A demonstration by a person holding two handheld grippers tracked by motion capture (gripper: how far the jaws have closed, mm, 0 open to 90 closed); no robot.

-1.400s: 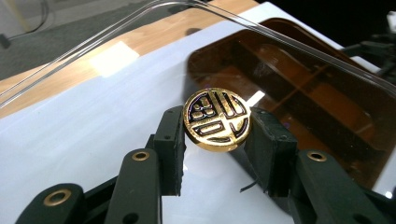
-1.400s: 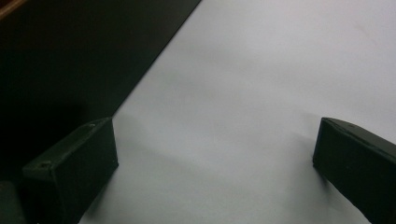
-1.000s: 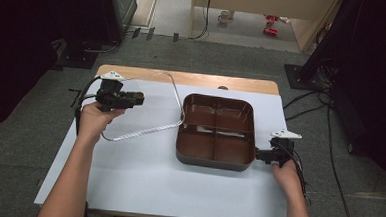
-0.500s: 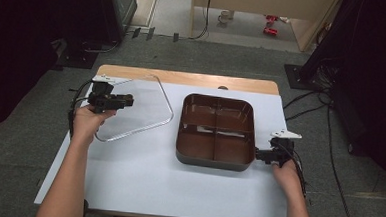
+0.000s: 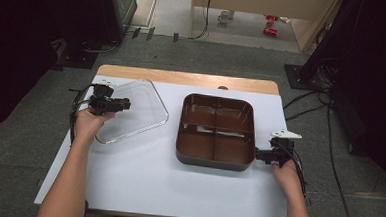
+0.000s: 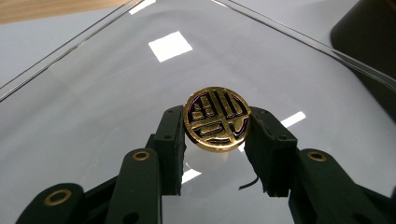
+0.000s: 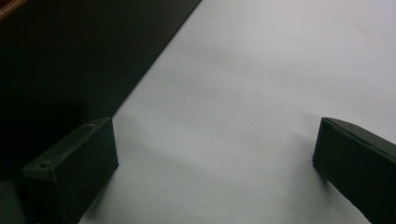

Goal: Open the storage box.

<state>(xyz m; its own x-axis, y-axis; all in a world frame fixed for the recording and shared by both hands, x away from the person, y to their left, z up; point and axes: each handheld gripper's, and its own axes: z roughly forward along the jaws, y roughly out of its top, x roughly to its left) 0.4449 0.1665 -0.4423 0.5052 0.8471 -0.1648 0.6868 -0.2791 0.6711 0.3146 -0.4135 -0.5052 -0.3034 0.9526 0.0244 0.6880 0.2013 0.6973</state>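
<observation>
Left claw (image 6: pixel 215 122) clamps the gold knob (image 6: pixel 216 118) of the clear lid (image 5: pixel 131 110), now lowered onto the worktop (image 5: pixel 142 181), left of the brown tray (image 5: pixel 215 162). Right claw (image 7: pixel 215 172) stands apart beside the tray.

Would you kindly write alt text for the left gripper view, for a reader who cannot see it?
The left gripper has its two black jaws closed on a round gold knob with a dark raised emblem, fixed to a clear lid. A pale table shows behind the lid, and the dark corner of a tray sits at upper right.
</observation>
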